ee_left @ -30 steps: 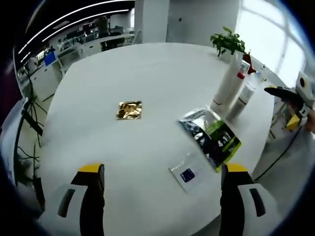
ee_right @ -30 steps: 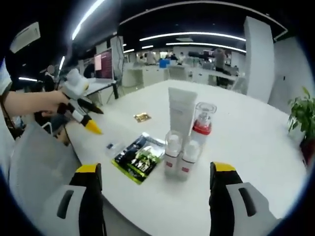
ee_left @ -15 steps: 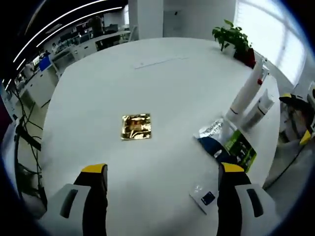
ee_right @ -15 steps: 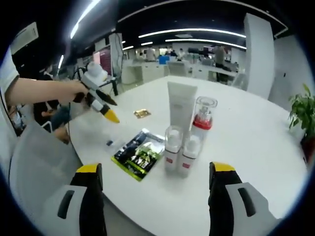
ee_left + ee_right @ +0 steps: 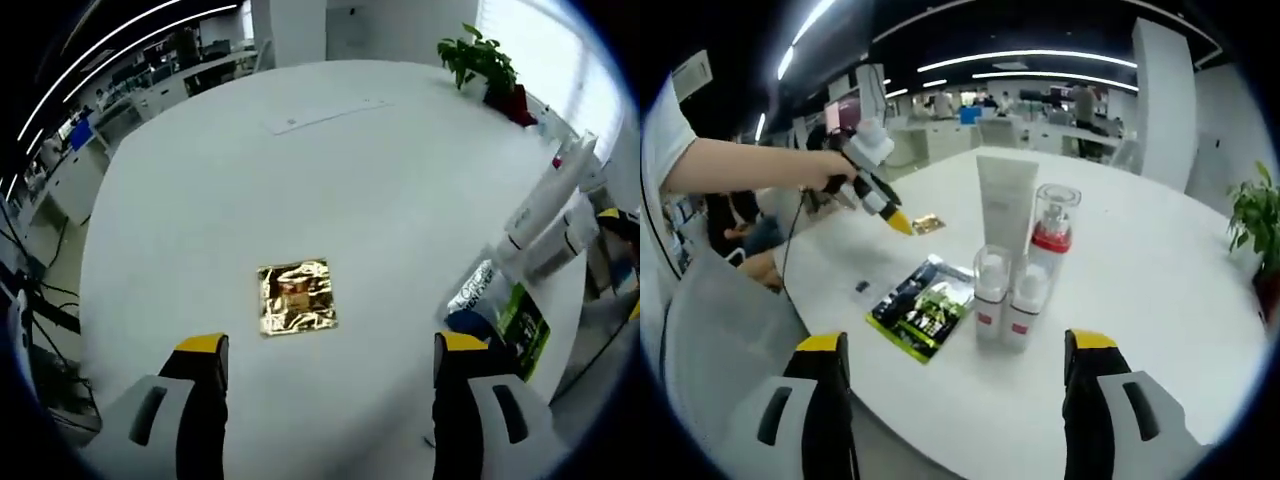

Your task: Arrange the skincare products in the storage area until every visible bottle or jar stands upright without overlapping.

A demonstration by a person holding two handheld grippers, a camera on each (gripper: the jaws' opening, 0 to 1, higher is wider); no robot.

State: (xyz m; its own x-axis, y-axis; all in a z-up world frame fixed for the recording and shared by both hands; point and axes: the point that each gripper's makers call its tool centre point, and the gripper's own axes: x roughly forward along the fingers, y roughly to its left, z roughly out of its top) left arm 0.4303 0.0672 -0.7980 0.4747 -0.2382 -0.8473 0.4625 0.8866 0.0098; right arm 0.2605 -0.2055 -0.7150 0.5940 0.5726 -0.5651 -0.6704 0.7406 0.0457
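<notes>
A flat gold foil sachet lies on the white table, just ahead of my open left gripper. In the right gripper view that left gripper hangs over the gold sachet, held by a person's hand. A white tube, a clear red-collared pump bottle and two small clear-capped bottles stand upright together. A green and black foil pouch lies flat beside them. My right gripper is open, short of the bottles, with nothing between its fingers.
A small blue sample packet lies near the table's left edge. A potted plant stands at the far rim, another plant at the right. Office desks and chairs fill the background beyond the table.
The left gripper has moved forward over the table toward the gold sachet, which now sits closer between its jaws. The bottles and pouch have slid to the right of its view. The right gripper has held still.
</notes>
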